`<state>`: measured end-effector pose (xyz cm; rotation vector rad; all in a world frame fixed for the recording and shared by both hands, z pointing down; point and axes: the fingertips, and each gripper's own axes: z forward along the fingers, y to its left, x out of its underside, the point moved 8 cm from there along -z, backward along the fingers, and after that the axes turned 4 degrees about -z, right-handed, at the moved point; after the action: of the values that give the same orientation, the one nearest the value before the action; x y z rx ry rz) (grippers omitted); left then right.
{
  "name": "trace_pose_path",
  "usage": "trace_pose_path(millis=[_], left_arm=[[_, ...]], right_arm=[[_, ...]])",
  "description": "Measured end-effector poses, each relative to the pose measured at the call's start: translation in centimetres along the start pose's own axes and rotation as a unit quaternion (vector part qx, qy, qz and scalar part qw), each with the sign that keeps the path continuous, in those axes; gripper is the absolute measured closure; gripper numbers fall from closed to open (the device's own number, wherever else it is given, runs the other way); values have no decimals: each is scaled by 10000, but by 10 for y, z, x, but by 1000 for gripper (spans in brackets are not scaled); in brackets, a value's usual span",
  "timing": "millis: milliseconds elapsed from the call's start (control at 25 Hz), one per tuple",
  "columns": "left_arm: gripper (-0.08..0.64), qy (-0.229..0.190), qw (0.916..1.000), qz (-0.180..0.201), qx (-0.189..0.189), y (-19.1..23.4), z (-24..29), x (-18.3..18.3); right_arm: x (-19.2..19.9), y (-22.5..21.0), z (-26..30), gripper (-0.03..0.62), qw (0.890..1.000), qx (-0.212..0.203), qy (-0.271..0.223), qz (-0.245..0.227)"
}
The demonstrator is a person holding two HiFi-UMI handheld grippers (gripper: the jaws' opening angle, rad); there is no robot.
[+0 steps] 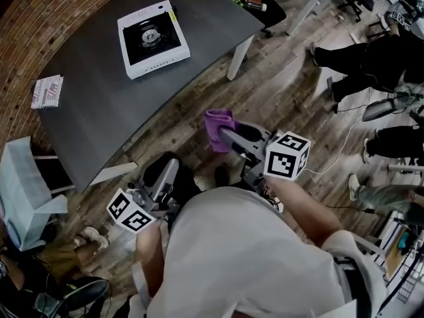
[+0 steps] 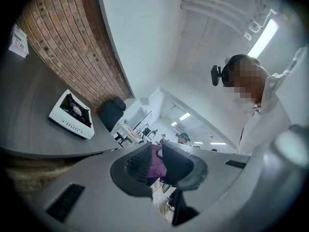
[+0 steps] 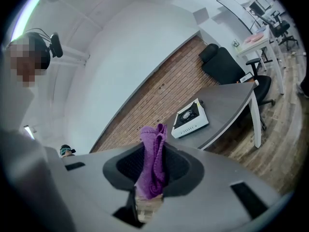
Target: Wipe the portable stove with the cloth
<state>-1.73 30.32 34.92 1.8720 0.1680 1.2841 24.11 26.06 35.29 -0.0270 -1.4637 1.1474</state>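
Holding the cloth pinched in your right gripper, you stand off the table's near edge; the stove lies ahead-left, mid-table. Your left gripper, narrowly parted, holds nothing.

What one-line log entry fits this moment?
right gripper: shut on cloth | left gripper: open, empty | stove: on table, untouched
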Motion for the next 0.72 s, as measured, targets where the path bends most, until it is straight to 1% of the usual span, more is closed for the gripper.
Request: trace_pose_path(millis=[280,480,720], left_arm=[[488,143,9996,-139,210,58,-11,-55],[488,266,9990,-108,356,95,-17,-102],[489,479,9972,-196,535,135,-24,-136]], right_arm=[[-13,5,68,489,9993,382,-20,51],[-31,14,119,489,9982,592,-33,3],[-43,16,159,489,9949,994,-157,13]])
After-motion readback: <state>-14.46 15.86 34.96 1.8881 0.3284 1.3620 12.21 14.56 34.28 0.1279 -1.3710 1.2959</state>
